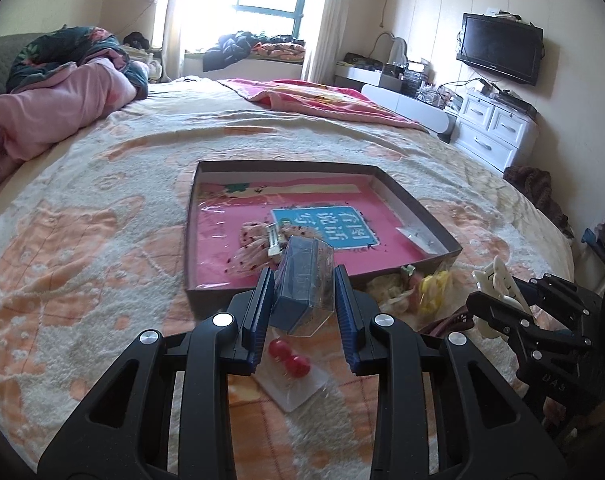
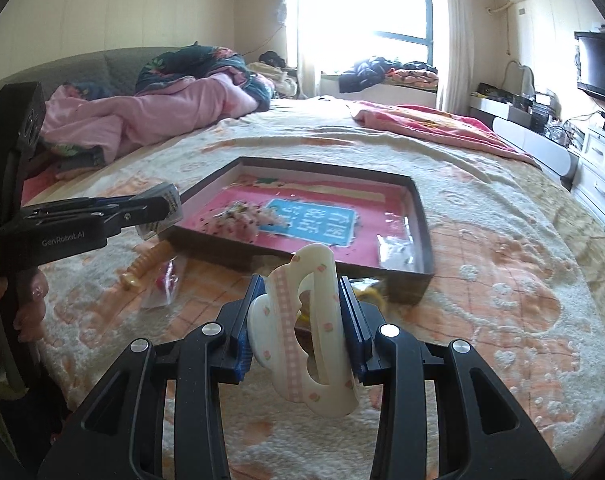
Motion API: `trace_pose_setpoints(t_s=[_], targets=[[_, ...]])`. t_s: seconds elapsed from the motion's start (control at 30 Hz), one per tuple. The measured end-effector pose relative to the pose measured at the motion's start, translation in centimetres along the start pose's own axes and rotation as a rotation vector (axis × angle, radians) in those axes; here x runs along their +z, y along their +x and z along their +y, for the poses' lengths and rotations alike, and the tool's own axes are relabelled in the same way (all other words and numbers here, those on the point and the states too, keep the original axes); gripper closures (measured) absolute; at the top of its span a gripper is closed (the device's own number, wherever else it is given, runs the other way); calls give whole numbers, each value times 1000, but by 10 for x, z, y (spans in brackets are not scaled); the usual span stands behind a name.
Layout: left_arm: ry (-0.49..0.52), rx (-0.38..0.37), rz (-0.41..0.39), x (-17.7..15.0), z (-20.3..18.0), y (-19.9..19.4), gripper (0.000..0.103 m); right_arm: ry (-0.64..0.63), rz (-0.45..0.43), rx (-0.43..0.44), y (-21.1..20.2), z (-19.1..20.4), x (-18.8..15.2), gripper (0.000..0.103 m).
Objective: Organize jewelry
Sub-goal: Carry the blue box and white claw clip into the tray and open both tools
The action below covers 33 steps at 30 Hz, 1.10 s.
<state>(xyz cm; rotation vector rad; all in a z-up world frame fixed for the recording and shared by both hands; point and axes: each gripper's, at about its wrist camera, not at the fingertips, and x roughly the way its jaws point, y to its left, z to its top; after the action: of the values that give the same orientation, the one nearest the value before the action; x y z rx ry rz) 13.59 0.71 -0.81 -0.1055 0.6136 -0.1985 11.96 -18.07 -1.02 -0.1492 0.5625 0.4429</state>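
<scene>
My left gripper (image 1: 303, 300) is shut on a blue card in a clear plastic sleeve (image 1: 298, 276), held above the near edge of a shallow brown box with a pink lining (image 1: 418, 204). Inside the box lie a speckled packet with a hair clip (image 1: 258, 248) and a small clear bag (image 1: 418, 237). Under the left gripper, a clear bag with two red beads (image 1: 290, 360) rests on the bedspread. My right gripper (image 2: 302, 316) is shut on a cream hair claw with a pink check stripe (image 2: 288, 320), just short of the box (image 2: 420, 216). The left gripper (image 2: 162, 206) shows at the left.
A yellow clip (image 2: 140, 270) and a yellow item in plastic (image 1: 432, 290) lie on the bedspread near the box. A hand (image 2: 28, 300) grips the left tool. A pink quilt (image 1: 50, 108) is heaped at the bed's far left; white drawers (image 1: 494, 128) stand past its right edge.
</scene>
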Motion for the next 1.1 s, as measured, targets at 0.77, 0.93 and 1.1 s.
trace_pose_setpoints(t_s=[0.77,0.93,1.1], targets=[[32,-29,27,29,-32,56,80,66,-25,-69,29,-50,41,67],[39,-26,41,34,-35,68,80,78,-16,-70,46,-61,51,67],[48,-21,63,36,-38,83,80,95,2,-70,64,-70,57,67]])
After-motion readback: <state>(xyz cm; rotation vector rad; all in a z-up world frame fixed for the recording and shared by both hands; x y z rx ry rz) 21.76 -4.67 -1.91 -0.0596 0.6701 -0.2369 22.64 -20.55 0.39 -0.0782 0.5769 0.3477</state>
